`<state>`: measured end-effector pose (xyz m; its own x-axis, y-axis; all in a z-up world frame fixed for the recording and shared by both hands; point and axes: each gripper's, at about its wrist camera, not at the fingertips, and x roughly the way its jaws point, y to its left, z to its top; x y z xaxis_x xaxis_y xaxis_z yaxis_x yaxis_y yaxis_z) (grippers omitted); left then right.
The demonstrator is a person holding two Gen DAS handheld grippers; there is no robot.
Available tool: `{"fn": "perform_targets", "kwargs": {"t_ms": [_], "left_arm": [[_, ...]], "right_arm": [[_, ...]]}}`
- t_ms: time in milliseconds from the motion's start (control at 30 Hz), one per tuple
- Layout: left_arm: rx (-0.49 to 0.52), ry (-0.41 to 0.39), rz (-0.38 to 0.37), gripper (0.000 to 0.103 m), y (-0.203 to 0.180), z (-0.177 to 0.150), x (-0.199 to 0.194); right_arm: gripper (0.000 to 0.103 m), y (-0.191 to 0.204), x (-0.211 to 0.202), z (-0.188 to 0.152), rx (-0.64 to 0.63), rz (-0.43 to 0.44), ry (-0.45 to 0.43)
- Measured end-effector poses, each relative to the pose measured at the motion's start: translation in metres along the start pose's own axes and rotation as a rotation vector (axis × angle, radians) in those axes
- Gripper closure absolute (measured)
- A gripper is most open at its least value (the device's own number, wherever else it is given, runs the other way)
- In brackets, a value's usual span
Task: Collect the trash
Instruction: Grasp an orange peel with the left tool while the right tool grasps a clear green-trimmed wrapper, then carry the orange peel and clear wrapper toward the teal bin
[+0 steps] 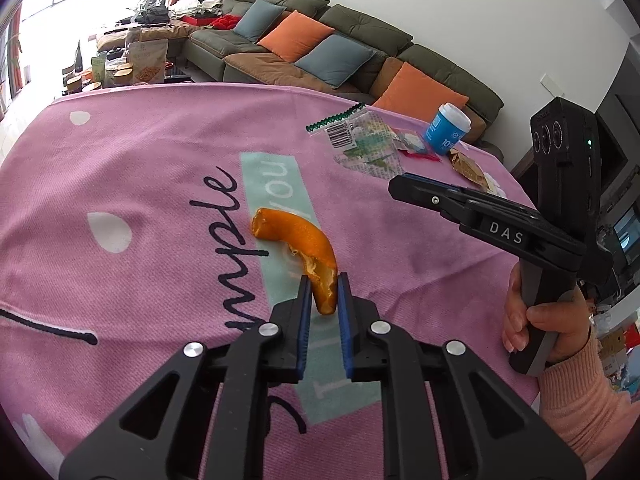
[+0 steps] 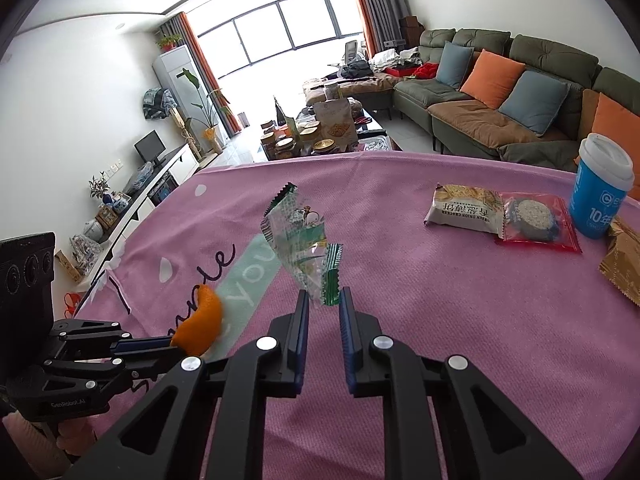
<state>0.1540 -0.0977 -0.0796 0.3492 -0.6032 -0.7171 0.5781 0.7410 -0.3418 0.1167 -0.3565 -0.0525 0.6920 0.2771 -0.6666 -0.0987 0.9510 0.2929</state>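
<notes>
left hand-held gripper (image 1: 324, 294) pinches orange peel (image 1: 304, 248).

Looking into a home living room: olive sofa (image 2: 532, 80) with orange and blue cushions sitting at two o'clock, curtained window (image 2: 280, 28) glowing at twelve, TV bench (image 2: 160, 176) with monitor (image 2: 149, 147) at ten, cluttered coffee table (image 2: 320, 128) lying beyond the pink tablecloth (image 2: 440, 320).

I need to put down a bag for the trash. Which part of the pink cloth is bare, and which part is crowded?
The pink printed tablecloth is bare in front of the cracker packets, and on its far left by the white spots. It is crowded around the blue paper cup.
</notes>
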Motion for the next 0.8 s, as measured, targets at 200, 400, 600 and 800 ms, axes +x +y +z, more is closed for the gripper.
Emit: {"fn": "perform_targets", "kwargs": {"t_ms": [200,400,600,800], "left_arm": [[0.021,-0.024,0.016,0.091,-0.004,-0.006,-0.015],[0.039,-0.049,0.034,0.091,-0.009,-0.016,-0.031],[0.029,-0.075,0.041,0.092,-0.007,-0.024,-0.049],[0.029,-0.094,0.056,0.092,-0.006,-0.033,-0.065]], "right_arm": [[0.089,0.010,-0.014,-0.008,-0.006,0.017,-0.025],[0.089,0.021,-0.026,-0.017,-0.015,0.046,-0.044],[0.089,0.033,-0.030,-0.023,-0.032,0.064,-0.048],[0.089,0.044,-0.032,-0.024,-0.048,0.086,-0.051]]}}
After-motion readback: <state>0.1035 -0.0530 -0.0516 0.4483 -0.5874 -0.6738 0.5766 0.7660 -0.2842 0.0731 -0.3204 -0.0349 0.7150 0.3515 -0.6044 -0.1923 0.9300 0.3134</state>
